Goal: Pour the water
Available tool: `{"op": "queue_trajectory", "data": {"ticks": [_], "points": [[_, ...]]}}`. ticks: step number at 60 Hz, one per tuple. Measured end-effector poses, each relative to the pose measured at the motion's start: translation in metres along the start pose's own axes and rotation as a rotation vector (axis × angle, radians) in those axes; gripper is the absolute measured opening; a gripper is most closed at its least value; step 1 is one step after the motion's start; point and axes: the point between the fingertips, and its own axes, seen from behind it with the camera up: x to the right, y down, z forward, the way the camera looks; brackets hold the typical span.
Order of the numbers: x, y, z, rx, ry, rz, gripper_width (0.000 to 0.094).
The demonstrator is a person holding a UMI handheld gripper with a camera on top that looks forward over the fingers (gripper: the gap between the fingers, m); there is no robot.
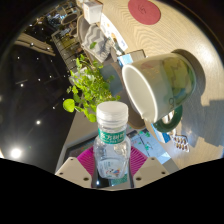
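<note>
My gripper (112,168) is shut on a clear plastic water bottle (112,150) with a white cap and a green label. Both pink pads (82,165) press its sides. The whole view is tilted, so the bottle is tipped toward a pale green mug (158,88) with a white inside. The mug stands just beyond the bottle's cap on a light wooden table (185,25), its mouth facing the bottle. The cap (112,110) sits close to the mug's rim. I see no water flowing.
A leafy green plant (88,85) stands beside the mug. A round red coaster (148,10) lies further along the table. A small white and green thing (180,140) lies near the mug's base. Dark room with ceiling lights beyond the table edge.
</note>
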Motion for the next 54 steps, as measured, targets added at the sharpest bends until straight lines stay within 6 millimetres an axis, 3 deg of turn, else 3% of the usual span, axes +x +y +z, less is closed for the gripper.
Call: {"op": "queue_trajectory", "data": {"ticks": [1,2,9,14,16,18,22,24,27,30,38,42,48,54], "points": [[-0.003,-0.003,-0.009,-0.004,-0.001,0.023,0.0408],[0.004,-0.008,0.003,0.004,0.008,0.023,0.0409],[0.008,-0.006,-0.006,-0.01,0.028,0.038,0.0408],[0.013,-0.009,0.003,-0.028,0.073,-0.056,0.041],[0.014,-0.009,0.003,-0.037,0.098,-0.124,0.0408],[0.006,0.001,-0.013,-0.05,0.116,-0.194,0.0408],[0.004,-0.007,0.002,-0.055,0.174,-0.414,0.0412],[-0.004,-0.009,0.002,-0.057,0.193,-0.535,0.0413],[-0.032,-0.007,-0.021,-0.059,0.193,-0.707,0.0413],[-0.044,-0.014,-0.015,-0.037,0.215,-0.912,0.0414],[-0.099,-0.047,-0.031,0.057,0.236,-1.298,0.0414],[-0.113,-0.077,-0.037,0.111,0.281,-1.467,0.0416],[-0.117,-0.129,-0.053,0.171,0.381,-1.694,0.0415],[-0.094,-0.182,-0.066,0.18,0.492,-1.834,0.0413]]}}
